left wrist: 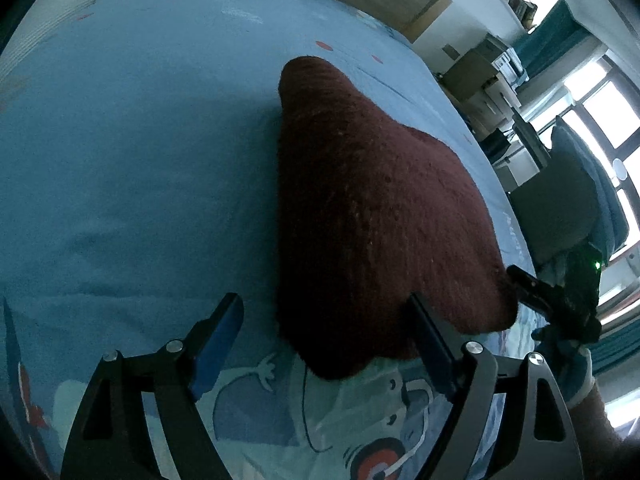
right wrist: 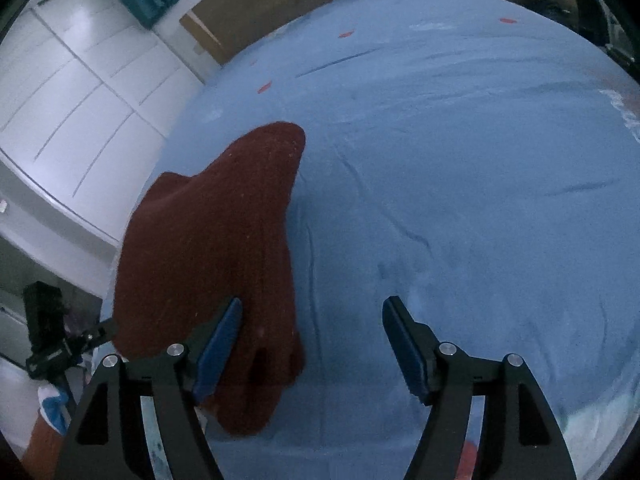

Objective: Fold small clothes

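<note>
A dark red knitted garment (left wrist: 372,208) lies on the blue bed sheet (left wrist: 132,152), its narrow end pointing away from me. My left gripper (left wrist: 324,320) is open, its jaws wide apart over the garment's near edge, nothing held. In the right wrist view the same garment (right wrist: 216,248) lies at the left on the sheet (right wrist: 460,168). My right gripper (right wrist: 314,320) is open and empty, its left finger (right wrist: 218,352) over the garment's near right edge. The right gripper also shows at the right edge of the left wrist view (left wrist: 560,296).
The sheet has a cartoon print (left wrist: 304,412) near me. White cabinets (right wrist: 72,92) stand left of the bed. Boxes and furniture (left wrist: 500,92) and a bright window (left wrist: 600,120) lie beyond the bed's right edge.
</note>
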Demonstrator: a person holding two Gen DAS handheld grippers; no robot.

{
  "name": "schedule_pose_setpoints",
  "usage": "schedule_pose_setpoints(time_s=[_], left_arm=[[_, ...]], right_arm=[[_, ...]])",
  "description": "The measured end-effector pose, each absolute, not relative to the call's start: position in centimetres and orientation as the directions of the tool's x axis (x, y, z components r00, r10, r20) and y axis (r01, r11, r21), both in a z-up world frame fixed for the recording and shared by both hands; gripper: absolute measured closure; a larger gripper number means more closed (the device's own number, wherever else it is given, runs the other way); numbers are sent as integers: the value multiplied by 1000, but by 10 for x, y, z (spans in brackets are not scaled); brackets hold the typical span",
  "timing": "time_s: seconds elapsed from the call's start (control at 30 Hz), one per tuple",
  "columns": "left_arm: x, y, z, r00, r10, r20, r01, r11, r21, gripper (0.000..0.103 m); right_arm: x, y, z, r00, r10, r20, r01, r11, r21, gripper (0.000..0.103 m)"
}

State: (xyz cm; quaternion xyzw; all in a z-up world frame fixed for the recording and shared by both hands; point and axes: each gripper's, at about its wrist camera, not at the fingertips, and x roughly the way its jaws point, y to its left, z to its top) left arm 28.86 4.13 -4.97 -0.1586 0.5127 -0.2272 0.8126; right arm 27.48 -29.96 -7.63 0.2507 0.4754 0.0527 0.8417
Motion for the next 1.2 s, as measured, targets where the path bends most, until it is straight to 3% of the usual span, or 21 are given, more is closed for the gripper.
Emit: schedule_pose_setpoints(time_s=[0.27, 0.63, 1.2], left_arm=[[285, 44, -47, 384, -513, -767, 197, 858, -475, 24], [286, 41, -52, 375, -487, -789, 193, 873, -447, 24], [212, 48, 9, 519, -472, -713, 204, 878, -433, 24]], right_arm=[[270, -282, -50, 604, 333, -724, 121, 859, 497, 30], [284, -270, -93, 478, 246, -843, 192, 907, 374, 28], [235, -273, -40, 499, 169, -850, 305, 883, 355, 26]])
